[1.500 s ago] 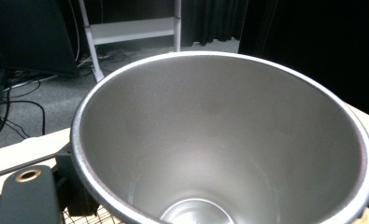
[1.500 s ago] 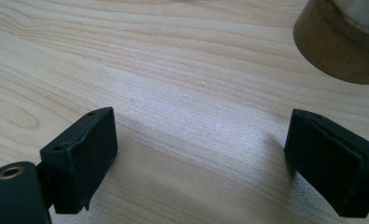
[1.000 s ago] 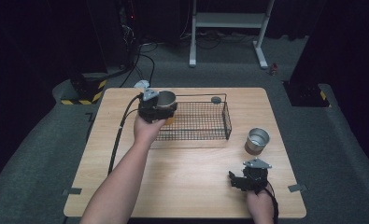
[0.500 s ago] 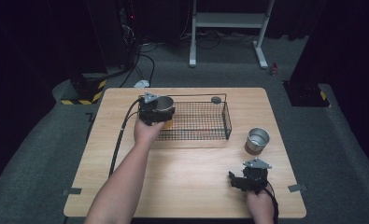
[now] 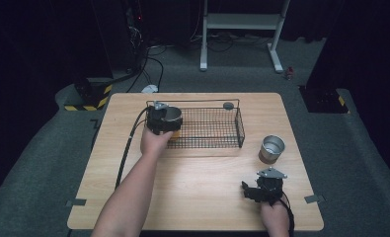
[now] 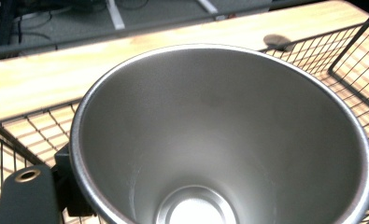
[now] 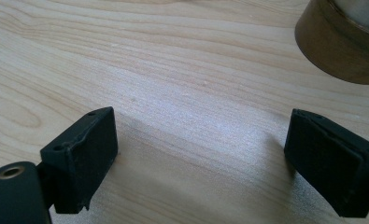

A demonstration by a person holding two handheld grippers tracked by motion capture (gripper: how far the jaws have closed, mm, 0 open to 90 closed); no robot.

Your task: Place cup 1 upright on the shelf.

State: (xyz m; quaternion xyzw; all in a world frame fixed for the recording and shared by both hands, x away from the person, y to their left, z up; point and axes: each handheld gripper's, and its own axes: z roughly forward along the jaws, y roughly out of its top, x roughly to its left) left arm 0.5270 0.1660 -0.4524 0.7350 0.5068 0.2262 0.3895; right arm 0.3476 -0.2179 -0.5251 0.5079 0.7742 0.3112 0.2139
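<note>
Wooden table (image 5: pixel 197 187): wire basket (image 5: pixel 207 129), L end holds empty steel cup (image 5: pixel 172 115) pinched by left gripper (image 5: pixel 159 120); 2nd steel cup (image 5: pixel 271 149) outside, R; right gripper (image 5: pixel 254 191) jaws spread, empty.

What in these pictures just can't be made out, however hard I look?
- Left gripper, high view: its jaws sit under its own body and the steel cup it carries. In the left gripper view the cup crowds the frame, so the grip itself stays unseen.
- Small dark round object by the wire basket at its far corner: too small to identify.
- Second cup, right gripper view: cut off by the frame's top-right corner.
</note>
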